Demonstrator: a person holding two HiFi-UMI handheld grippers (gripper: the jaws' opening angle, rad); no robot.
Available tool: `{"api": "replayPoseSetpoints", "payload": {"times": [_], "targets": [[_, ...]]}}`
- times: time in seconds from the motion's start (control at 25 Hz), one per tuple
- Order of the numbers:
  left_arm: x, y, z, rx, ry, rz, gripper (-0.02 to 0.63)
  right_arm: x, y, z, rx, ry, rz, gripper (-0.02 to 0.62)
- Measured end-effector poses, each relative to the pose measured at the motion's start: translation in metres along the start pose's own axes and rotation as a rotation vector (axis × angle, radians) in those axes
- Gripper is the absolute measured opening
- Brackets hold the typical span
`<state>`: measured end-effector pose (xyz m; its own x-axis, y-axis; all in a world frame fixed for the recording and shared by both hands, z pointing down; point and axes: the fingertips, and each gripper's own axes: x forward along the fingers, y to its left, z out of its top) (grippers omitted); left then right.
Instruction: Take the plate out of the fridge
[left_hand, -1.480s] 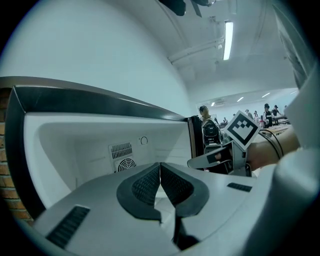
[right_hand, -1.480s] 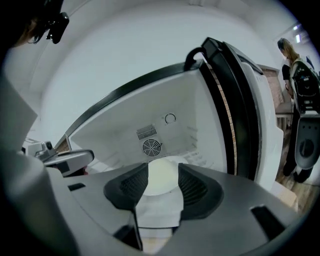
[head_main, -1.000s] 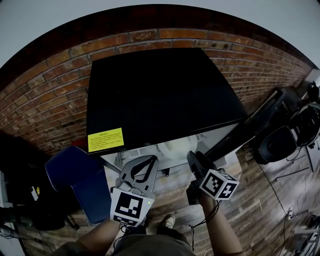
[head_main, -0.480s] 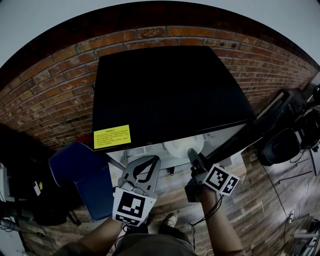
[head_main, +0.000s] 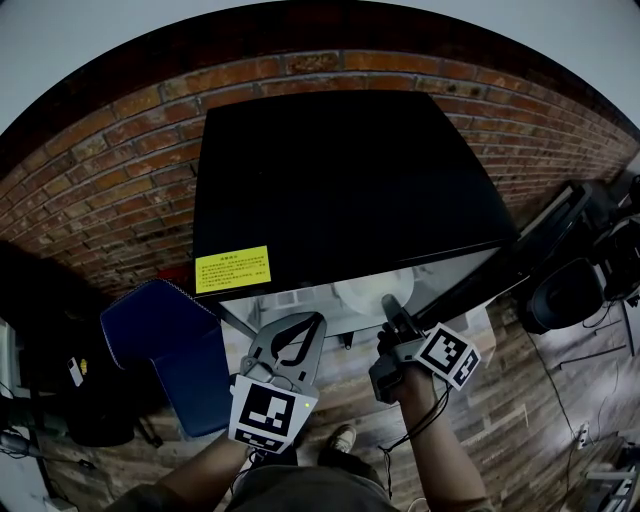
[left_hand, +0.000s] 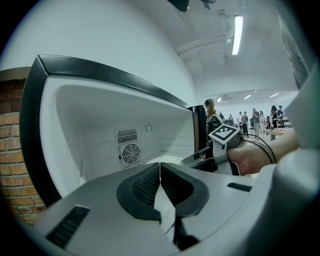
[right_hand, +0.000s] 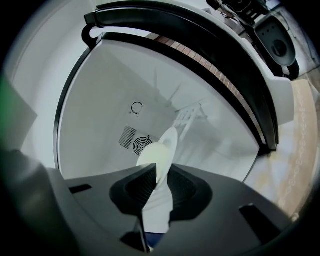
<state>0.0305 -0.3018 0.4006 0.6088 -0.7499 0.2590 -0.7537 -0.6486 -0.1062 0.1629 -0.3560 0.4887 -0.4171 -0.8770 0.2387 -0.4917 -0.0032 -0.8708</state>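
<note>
The black fridge (head_main: 340, 180) stands open toward me, its white inside showing. A white plate (head_main: 372, 293) sits on its floor near the front. My right gripper (head_main: 388, 306) reaches in to the plate's near edge. In the right gripper view the plate (right_hand: 159, 150) shows edge-on, its rim between the closing jaws of that gripper (right_hand: 160, 175) and filling the gap between the pads. My left gripper (head_main: 316, 320) hangs shut and empty in front of the opening, left of the plate. The left gripper view shows its pads meeting (left_hand: 160, 167), with the plate (left_hand: 152, 160) and the right gripper (left_hand: 200, 159) beyond.
The fridge door (head_main: 480, 280) stands open at the right. A blue chair (head_main: 160, 350) is close on the left, and dark equipment (head_main: 570, 290) sits at the right on the wooden floor. A brick wall (head_main: 100, 200) runs behind. A fan grille (left_hand: 131, 152) marks the fridge's back wall.
My right gripper has moved forward into the fridge up to the plate's edge, and its jaws have narrowed around the rim. The left gripper has barely moved.
</note>
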Motion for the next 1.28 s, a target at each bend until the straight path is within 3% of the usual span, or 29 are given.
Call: {"api": "replayPoseSetpoints", "payload": {"times": [0.2,0.52,0.8,1.28], "targets": [[-0.003,0.000,-0.001,-0.009,0.000,0.002,0.018,-0.004,-0.004,-0.001,0.145,-0.037,-0.019,0.057],[-0.009,0.001,-0.001,-0.006,-0.005,-0.001,0.018,-0.011,-0.001,-0.002,0.227,-0.083,-0.036,0.032],[-0.016,0.001,-0.002,-0.007,-0.007,-0.004,0.018,-0.017,-0.008,-0.011,0.363,-0.094,-0.048,0.031],[-0.032,0.004,0.005,0.005,-0.036,0.007,0.018,-0.044,0.021,-0.016,0.431,-0.101,-0.007,0.031]]}}
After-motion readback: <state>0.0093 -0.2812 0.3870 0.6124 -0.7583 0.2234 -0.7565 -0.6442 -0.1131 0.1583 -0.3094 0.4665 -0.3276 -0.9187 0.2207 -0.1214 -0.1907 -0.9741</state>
